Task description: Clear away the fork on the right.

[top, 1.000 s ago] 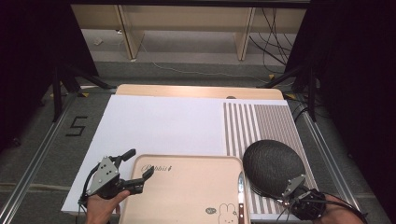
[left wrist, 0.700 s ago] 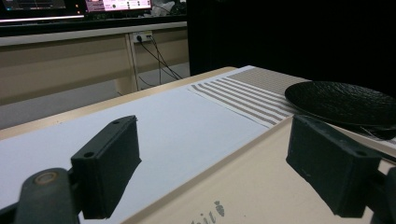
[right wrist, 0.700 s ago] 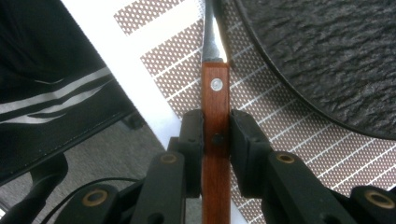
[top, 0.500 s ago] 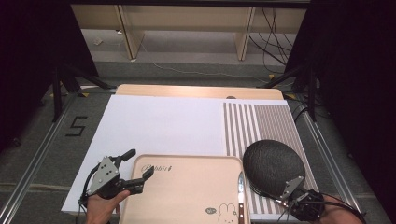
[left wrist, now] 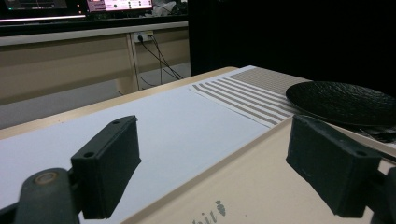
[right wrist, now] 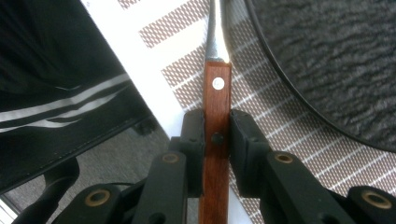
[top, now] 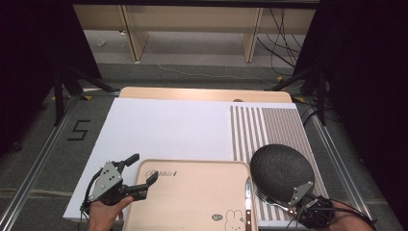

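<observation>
Fork (right wrist: 216, 121) | right tool (right wrist: 216, 140) clamps its wooden handle beside plate (top: 281, 171), likely for placing | left tool (top: 137, 173) gapes, holding nothing, over tray (top: 192, 202)

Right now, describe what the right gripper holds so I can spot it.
Find the black round plate on the striped mat. At its near edge the right gripper clamps a wooden-handled fork; the knife, by contrast, lies free beside the tray.

Fork (right wrist: 216, 98) tines cut off at top edge of right gripper view; handle end hidden below, between jaws. Plate (right wrist: 322, 65) cropped upper right.
</observation>
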`<state>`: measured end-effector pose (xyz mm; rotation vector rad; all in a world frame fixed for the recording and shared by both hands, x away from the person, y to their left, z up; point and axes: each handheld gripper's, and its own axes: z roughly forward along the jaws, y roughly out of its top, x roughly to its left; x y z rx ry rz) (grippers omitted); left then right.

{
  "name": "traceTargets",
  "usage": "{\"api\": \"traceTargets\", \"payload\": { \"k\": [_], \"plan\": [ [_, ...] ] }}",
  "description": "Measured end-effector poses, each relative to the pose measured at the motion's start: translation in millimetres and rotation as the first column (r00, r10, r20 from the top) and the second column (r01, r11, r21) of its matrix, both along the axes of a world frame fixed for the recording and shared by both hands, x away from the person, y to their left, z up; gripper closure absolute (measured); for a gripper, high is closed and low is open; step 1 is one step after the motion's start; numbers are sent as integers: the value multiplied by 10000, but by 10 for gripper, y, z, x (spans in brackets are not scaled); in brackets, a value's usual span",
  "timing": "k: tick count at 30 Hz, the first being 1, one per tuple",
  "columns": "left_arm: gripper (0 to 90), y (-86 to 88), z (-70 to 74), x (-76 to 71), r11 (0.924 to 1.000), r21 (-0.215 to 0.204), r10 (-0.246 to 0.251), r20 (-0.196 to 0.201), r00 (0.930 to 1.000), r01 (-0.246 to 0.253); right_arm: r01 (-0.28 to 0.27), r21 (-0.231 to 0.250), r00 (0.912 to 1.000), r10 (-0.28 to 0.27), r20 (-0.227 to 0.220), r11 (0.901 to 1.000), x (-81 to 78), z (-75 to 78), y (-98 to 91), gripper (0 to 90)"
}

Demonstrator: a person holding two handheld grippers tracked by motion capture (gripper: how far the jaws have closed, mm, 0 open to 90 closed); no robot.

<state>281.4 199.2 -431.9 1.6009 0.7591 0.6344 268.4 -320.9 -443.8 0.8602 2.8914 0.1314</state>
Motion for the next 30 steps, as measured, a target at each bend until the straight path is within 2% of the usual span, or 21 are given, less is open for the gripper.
{"api": "traceTargets", "payload": {
  "k": [8, 12, 15, 18, 21, 25, 27, 28, 30],
  "plan": [
    [163, -1, -1, -2, 10000, -6, 8, -10, 10000, -8, -183, 296, 9998, 179, 133, 9994, -19, 39, 14, 769],
    [162, 3, 2, -4, 10000, -19, 16, 12, 10000, -16, -136, 615, 9999, 136, -2, 9980, -38, 69, 26, 769],
    [162, 2, -5, -2, 10000, -4, 28, -20, 10000, -28, 24, 739, 10000, -31, 89, 9973, -39, 95, 22, 769],
    [162, -7, -12, 5, 10000, -73, -1, 37, 10000, 1, 15, 1246, 9999, -30, 116, 9922, -40, 121, 32, 769],
    [162, 3, 0, -6, 10000, 27, 24, 0, 10000, -24, -68, 1593, 9998, 42, 172, 9872, -34, 140, 56, 769],
    [162, 7, -4, -4, 10000, 9, 55, -12, 10000, -55, -126, 1943, 9996, 71, 289, 9809, -30, 169, 106, 769],
    [162, 6, -4, -2, 10000, 8, 48, -8, 10000, -48, 42, 2080, 9996, -100, 268, 9781, -34, 179, 137, 769],
    [162, 7, -6, 0, 10000, 10, 50, -17, 10000, -50, -60, 2254, 9998, 11, 219, 9742, -19, 186, 146, 769],
    [162, 2, -17, 8, 10000, -55, 19, 32, 10000, -18, 101, 2500, 9996, -161, 219, 9682, -11, 193, 170, 769]
  ]
}}
